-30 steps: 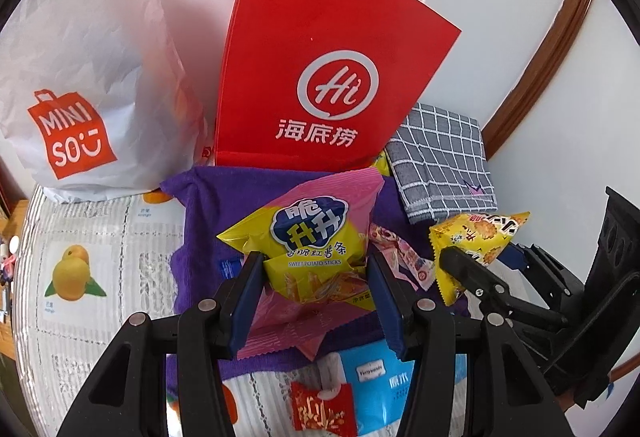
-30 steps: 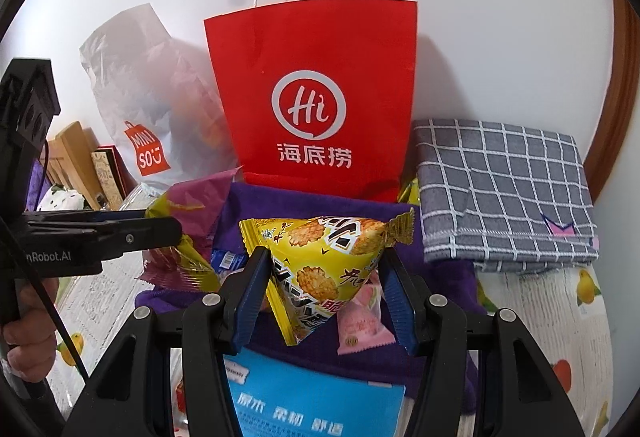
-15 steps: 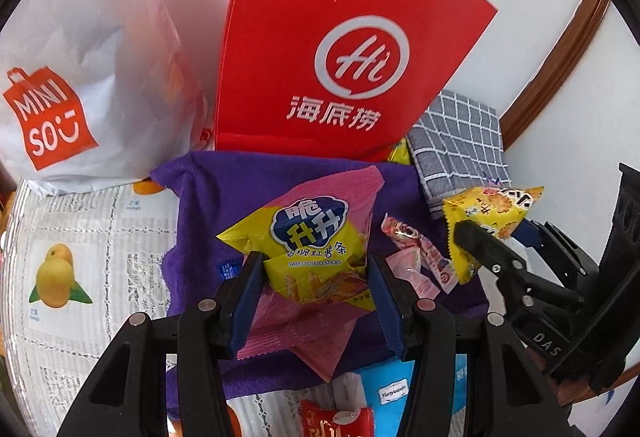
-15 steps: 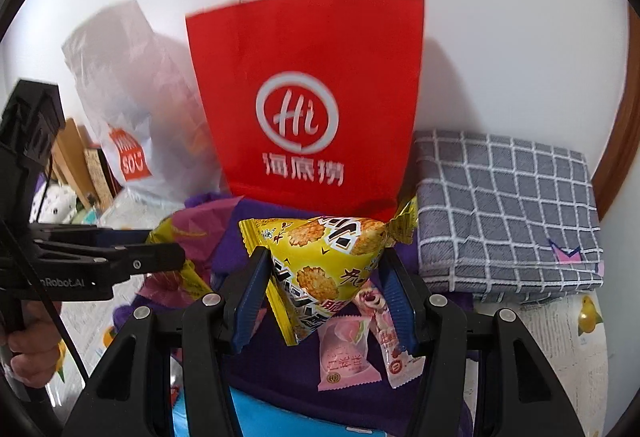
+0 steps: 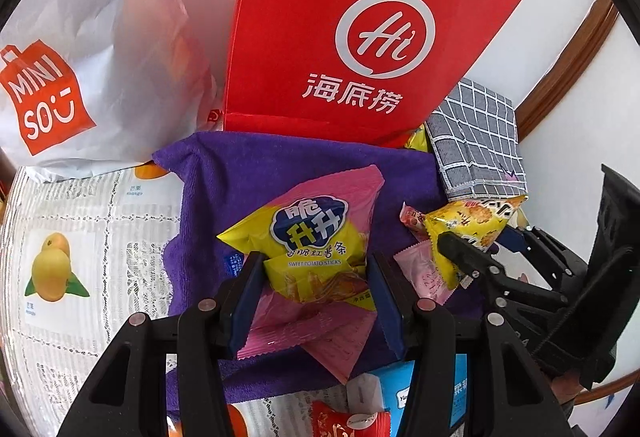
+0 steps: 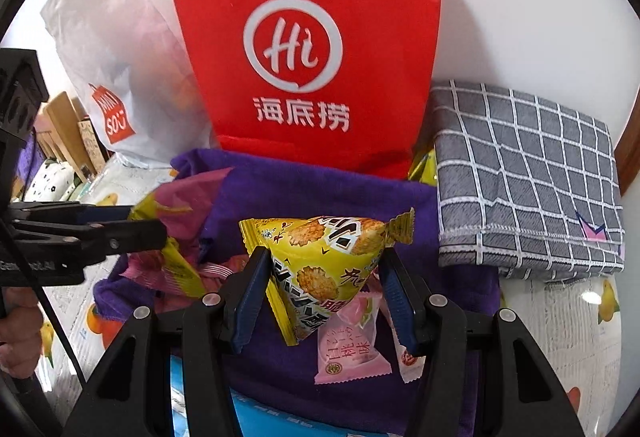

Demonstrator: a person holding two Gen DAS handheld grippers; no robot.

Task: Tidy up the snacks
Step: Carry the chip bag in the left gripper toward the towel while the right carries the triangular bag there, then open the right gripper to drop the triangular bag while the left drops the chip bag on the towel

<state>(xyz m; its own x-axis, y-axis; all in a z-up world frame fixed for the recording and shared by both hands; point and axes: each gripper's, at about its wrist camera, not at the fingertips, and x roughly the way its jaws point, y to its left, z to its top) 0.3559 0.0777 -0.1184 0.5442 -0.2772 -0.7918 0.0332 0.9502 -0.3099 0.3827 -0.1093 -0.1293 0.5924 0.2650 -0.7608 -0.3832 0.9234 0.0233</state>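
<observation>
My left gripper (image 5: pixel 316 277) is shut on a yellow and pink sweet potato sticks bag (image 5: pixel 312 237), held above the purple towel (image 5: pixel 260 173). My right gripper (image 6: pixel 324 289) is shut on a yellow triangular rice cracker pack (image 6: pixel 320 261); it also shows at the right of the left wrist view (image 5: pixel 472 225). A red Hi paper bag (image 6: pixel 308 49) stands upright just behind the towel, its opening out of frame. Small pink candy packets (image 6: pixel 348 349) lie on the towel under the right gripper.
A white Miniso bag (image 5: pixel 80 69) stands left of the red bag. A folded grey checked cloth (image 6: pixel 528 181) lies to the right. A blue packet (image 6: pixel 272 421) and a red packet (image 5: pixel 348 421) lie near the front on the fruit-print tablecloth (image 5: pixel 80 237).
Both grippers have moved forward toward the red bag with their snacks; the bag now looms larger and its handles have left the frame.
</observation>
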